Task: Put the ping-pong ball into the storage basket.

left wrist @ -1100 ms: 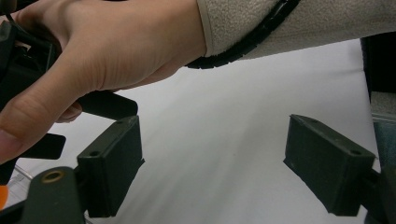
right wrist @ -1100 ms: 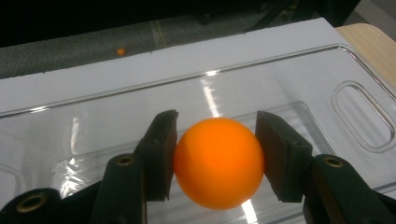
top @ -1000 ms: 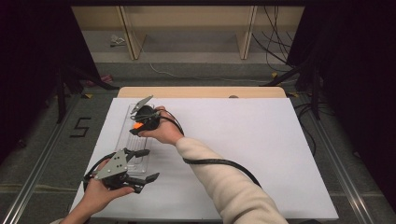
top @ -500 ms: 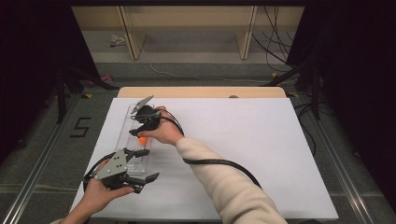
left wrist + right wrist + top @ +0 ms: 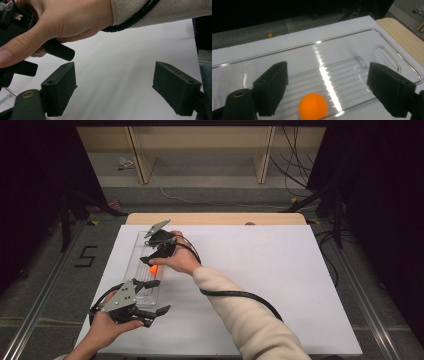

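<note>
An orange ball (image 5: 313, 106) lies on the ribbed floor of a clear plastic tray (image 5: 387, 37), just below my right gripper (image 5: 328, 75). Its jaws have just been opening and stand wide, with nothing pressed between them. In the high view the ball (image 5: 153, 268) sits mid-tray, under the right gripper (image 5: 149, 259), which hangs over the tray (image 5: 131, 260) at the table's left. My left gripper (image 5: 156, 296) rests at the tray's near end, open. The left gripper (image 5: 113, 80) has only white table between its jaws.
The tray lies lengthwise along the left side of the white table top (image 5: 260, 270). The right forearm and its black cable (image 5: 235, 294) cross the middle of the table. A small orange thing (image 5: 270, 35) lies on the dark floor beyond the table's edge.
The right gripper's jaws have opened and the orange ball, held between them a second ago, has dropped into the tray. The left gripper has not moved.
</note>
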